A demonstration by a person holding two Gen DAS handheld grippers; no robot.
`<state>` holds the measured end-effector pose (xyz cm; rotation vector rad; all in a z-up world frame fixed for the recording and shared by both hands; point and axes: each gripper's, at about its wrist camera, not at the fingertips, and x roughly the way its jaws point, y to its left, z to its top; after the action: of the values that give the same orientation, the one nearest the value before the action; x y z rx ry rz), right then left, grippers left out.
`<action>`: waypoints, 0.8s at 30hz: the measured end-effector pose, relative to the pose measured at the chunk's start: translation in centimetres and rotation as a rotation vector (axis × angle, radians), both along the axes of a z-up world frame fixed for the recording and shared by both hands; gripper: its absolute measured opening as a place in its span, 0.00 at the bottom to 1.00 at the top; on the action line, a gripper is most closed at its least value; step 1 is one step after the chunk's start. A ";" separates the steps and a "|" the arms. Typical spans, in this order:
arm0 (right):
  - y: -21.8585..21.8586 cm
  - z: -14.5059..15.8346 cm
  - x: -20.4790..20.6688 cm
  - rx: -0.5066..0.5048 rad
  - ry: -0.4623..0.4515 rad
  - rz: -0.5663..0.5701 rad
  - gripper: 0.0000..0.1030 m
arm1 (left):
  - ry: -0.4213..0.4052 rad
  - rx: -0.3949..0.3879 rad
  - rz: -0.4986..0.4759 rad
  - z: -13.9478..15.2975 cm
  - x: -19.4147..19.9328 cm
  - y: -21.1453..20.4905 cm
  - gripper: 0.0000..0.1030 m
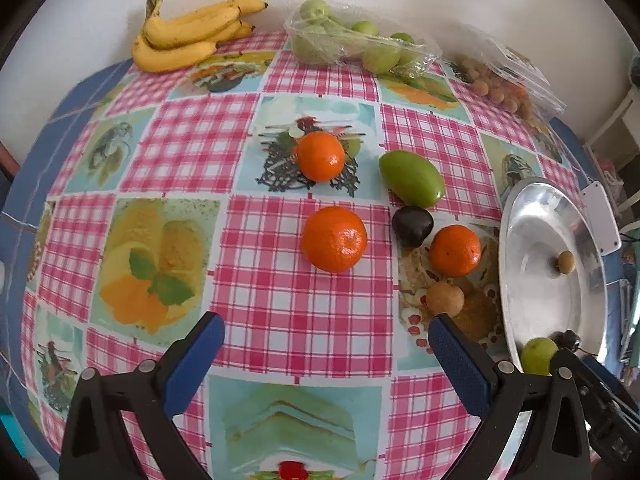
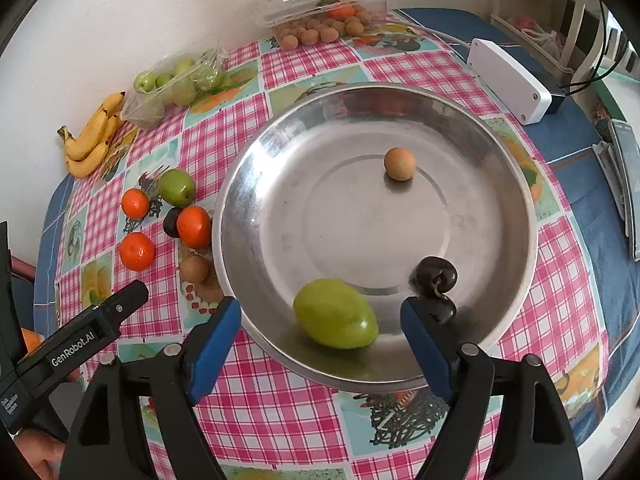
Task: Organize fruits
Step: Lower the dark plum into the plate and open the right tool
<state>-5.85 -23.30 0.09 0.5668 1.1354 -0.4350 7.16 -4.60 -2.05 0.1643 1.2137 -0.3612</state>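
A steel bowl (image 2: 500,168) holds a green fruit (image 2: 335,314), a dark plum (image 2: 436,274) and a small brown longan (image 2: 399,163). My right gripper (image 2: 320,340) is open and empty over the bowl's near rim, around the green fruit. My left gripper (image 1: 326,344) is open and empty above the tablecloth. Ahead of it lie three tangerines (image 1: 334,239), a green fruit (image 1: 412,178), a dark plum (image 1: 412,226) and a brown longan (image 1: 445,298). The bowl (image 1: 536,216) is at the right of the left wrist view.
Bananas (image 1: 184,38), a pack of green fruits (image 1: 360,44) and a box of longans (image 2: 324,12) stand along the wall at the back. A white adapter box (image 2: 510,80) lies right of the bowl. The left gripper (image 2: 80,344) shows at lower left.
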 end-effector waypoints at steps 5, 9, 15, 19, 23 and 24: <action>-0.1 0.1 -0.1 -0.029 0.002 -0.009 0.99 | -0.020 -0.007 -0.006 0.3 0.0 0.1 1.00; 0.0 0.3 -0.1 -0.029 -0.023 -0.007 0.99 | -0.029 -0.009 -0.005 0.5 0.1 0.3 1.00; 0.4 0.7 0.1 -0.009 -0.079 0.001 0.99 | -0.063 -0.020 0.002 1.2 0.4 0.7 1.00; 0.8 0.7 0.4 -0.003 -0.082 0.009 0.99 | -0.066 -0.031 0.011 1.5 0.8 1.1 1.00; 1.4 0.9 0.9 -0.010 -0.082 0.028 0.99 | -0.058 -0.051 0.026 1.8 1.3 1.7 1.00; 1.6 1.0 1.1 -0.011 -0.084 0.034 0.99 | -0.060 -0.055 0.030 2.0 1.5 1.9 1.00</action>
<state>-4.76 -21.71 1.07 0.5508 1.0597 -0.3848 8.61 -2.71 -0.08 0.1082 1.1450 -0.3607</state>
